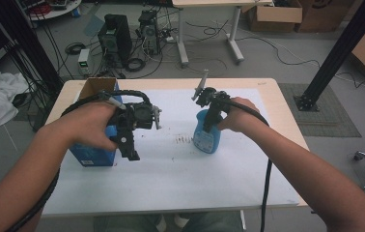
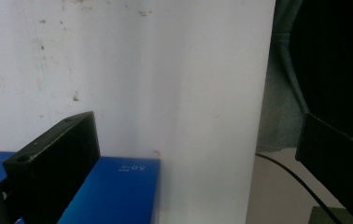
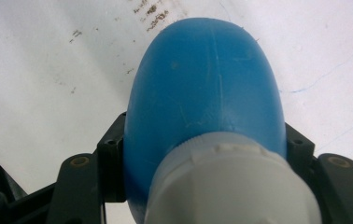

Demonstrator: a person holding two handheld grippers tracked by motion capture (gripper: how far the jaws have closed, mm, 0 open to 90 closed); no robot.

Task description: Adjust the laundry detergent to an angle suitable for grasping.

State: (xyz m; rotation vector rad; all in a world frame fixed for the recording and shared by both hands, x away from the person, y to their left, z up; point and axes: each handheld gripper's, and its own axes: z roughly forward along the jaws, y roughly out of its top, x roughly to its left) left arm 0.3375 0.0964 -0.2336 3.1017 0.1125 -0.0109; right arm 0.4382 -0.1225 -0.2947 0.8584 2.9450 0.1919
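The right gripper (image 3: 202, 154) clamped its black jaws on either side of a blue plastic spray bottle (image 1: 205, 133) with a white screw collar, which stood upright near the middle of the white sheet (image 1: 180, 179) covering the tabletop. The left gripper (image 1: 133, 131) stood wide, one jaw resting against a blue cardboard box (image 1: 93, 152) near the tabletop's left edge, without clamping it.

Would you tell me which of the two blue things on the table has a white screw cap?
The rounded blue bottle held in the right gripper has the white cap. The blue box by the left gripper is square-edged and open-topped.
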